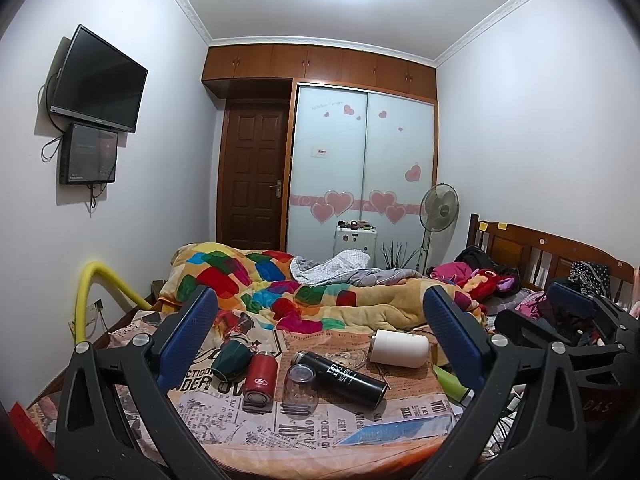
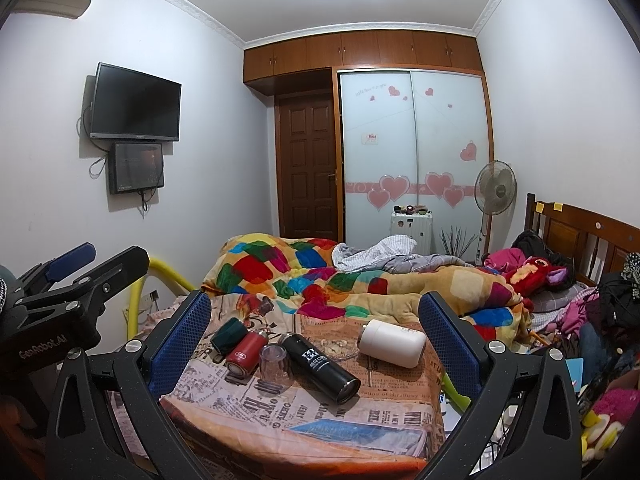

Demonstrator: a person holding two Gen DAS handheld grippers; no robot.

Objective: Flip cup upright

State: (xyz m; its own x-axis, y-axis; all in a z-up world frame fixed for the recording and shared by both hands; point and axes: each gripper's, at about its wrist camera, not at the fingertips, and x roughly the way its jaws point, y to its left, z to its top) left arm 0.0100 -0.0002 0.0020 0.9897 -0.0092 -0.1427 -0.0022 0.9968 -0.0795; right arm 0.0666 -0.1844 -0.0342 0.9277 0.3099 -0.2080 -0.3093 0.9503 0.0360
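Note:
A clear glass cup (image 1: 299,389) stands upside down on the newspaper-print cloth (image 1: 280,428); it also shows in the right wrist view (image 2: 274,368). Around it lie a red flask (image 1: 260,376), a black flask (image 1: 340,378), a dark green cup (image 1: 230,360) and a white tumbler (image 1: 398,348), all on their sides. My left gripper (image 1: 320,340) is open and empty, held back from the cups. My right gripper (image 2: 316,336) is open and empty too, also short of them.
A colourful blanket (image 1: 320,296) is heaped behind the cloth. A yellow tube (image 1: 86,300) curves at the left. Clothes and a wooden headboard (image 1: 540,252) are at the right. A green object (image 1: 450,380) lies at the cloth's right edge. A fan (image 1: 438,204) stands by the wardrobe.

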